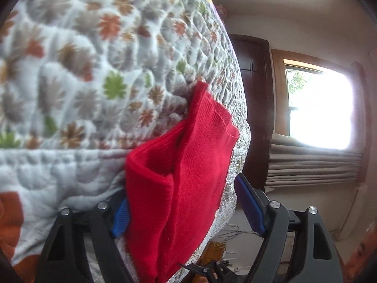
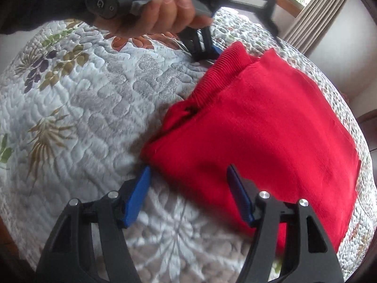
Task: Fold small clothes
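A red knit garment (image 1: pixel 188 176) (image 2: pixel 259 122) lies folded on a floral quilt (image 1: pixel 82 75) (image 2: pixel 89 122), near the bed's edge. My left gripper (image 1: pixel 186 210) is open, and a ribbed fold of the garment sits between its blue pads (image 1: pixel 249 205). In the right wrist view a hand (image 2: pixel 165 11) holds that gripper at the garment's far ribbed corner, where one blue pad (image 2: pixel 216 50) shows. My right gripper (image 2: pixel 189 188) is open at the near corner; one finger rests on the quilt and the other over the red cloth.
The quilt drops off just beyond the garment. Past the bed stand a dark wooden door (image 1: pixel 254 94), a bright window (image 1: pixel 318 106) with a gathered blind (image 1: pixel 313 162), and wires and clutter on the floor (image 1: pixel 219 247). A curtain (image 2: pixel 313 11) hangs at the far right.
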### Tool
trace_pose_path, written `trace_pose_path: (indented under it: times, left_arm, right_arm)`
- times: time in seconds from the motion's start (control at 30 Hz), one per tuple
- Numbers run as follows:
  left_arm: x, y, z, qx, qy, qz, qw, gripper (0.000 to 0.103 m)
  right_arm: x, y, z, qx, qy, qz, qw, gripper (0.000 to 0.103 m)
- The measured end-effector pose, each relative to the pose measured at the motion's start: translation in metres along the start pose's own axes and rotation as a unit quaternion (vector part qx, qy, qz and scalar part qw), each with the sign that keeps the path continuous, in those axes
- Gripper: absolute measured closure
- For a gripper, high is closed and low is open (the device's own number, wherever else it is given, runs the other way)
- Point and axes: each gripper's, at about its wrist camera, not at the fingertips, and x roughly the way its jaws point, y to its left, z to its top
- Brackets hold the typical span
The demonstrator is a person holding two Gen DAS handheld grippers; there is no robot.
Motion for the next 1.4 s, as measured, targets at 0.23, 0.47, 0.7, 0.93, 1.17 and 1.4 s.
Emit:
trace_pose_path:
  times: [0.23,0.47,0.7,0.93,1.17,1.4]
  left_arm:
    - [0.014,-0.020,0.000,0.026,0.006,0.020,0.9995,0.022]
    - [0.036,-0.029,0.004,0.035,0.038,0.042,0.9978,0.051]
    - [0.036,-0.026,0.008,0.028,0.045,0.053,0.9972,0.055]
    - [0.031,-0.024,0.009,0.014,0.036,0.097,0.9945,0.084]
    - [0.025,-0.067,0.002,0.015,0.027,0.122,0.9921,0.086]
    - [0.029,-0.123,-0.003,0.010,0.012,0.150,0.9886,0.086]
  right_arm:
    - [0.017,-0.002,0.014,-0.002,-0.019,-0.004,1.000,0.038]
    - [0.027,-0.006,0.029,0.002,-0.021,-0.017,1.000,0.041]
    - [0.024,0.000,0.032,0.003,-0.028,-0.029,0.999,0.048]
    - [0.014,-0.006,0.033,0.032,-0.024,-0.006,0.999,0.092]
    - [-0.028,-0.031,0.043,0.089,-0.043,0.016,0.995,0.096]
    - [-0.082,-0.074,0.043,0.174,-0.076,0.044,0.981,0.096]
